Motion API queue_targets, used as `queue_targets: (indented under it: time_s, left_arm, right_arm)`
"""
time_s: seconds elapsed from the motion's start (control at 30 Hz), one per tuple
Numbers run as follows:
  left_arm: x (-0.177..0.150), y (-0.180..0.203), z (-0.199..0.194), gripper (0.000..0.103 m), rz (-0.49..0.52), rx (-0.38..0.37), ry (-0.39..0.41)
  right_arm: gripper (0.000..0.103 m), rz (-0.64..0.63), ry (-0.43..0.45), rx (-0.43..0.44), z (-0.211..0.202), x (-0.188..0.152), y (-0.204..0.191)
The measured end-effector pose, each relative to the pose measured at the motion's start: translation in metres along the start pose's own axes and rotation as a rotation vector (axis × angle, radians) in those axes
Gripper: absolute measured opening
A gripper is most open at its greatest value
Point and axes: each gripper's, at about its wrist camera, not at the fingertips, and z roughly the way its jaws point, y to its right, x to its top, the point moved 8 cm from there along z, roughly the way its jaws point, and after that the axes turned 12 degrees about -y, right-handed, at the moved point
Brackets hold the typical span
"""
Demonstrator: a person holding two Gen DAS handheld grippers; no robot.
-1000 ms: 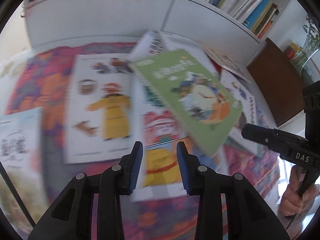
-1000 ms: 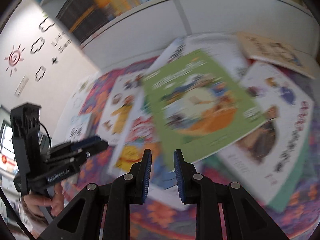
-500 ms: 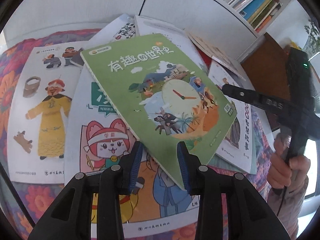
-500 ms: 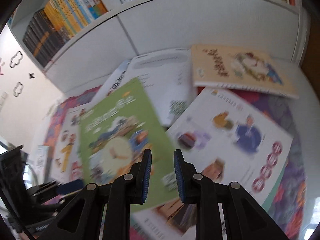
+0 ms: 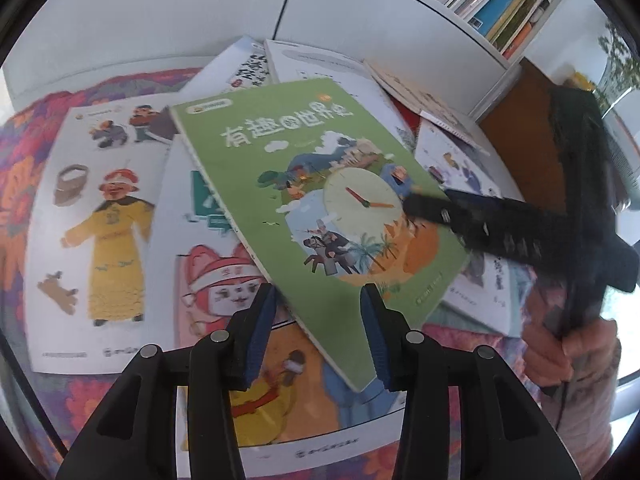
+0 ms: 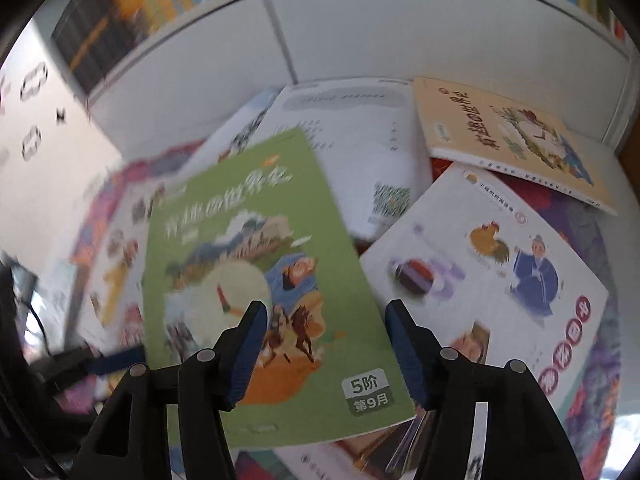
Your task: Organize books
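While the left claw [image 5: 318, 336] hangs with its jaws at a narrow gap that has just been widening, the green book's [image 5: 320, 208] lower corner lies beneath and between them, no pad visibly pressing it. The right claw [image 6: 324, 354] has just sprung wide over the same book's lower edge, gripping nothing. The green book tops a loose heap of picture books on a floral cloth [image 5: 16, 168]. Past the far edge stand white cabinet doors [image 5: 180, 16] under a shelf of books [image 5: 496, 4].
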Motion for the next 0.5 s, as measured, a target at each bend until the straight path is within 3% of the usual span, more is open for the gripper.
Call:
queue_targets:
  time_s: [0.2, 0.5]
  left_arm:
    - [-0.025, -0.009, -0.011, 0.040, 0.007, 0.006, -0.032]
    - [-0.100, 0.000, -0.031, 0.040, 0.104, 0.043, -0.089]
  right_arm:
    - [0.068, -0.033, -0.066, 0.008, -0.003, -0.040, -0.023]
    - [0.068, 0.033, -0.108, 0.094, -0.018, -0.115, -0.049]
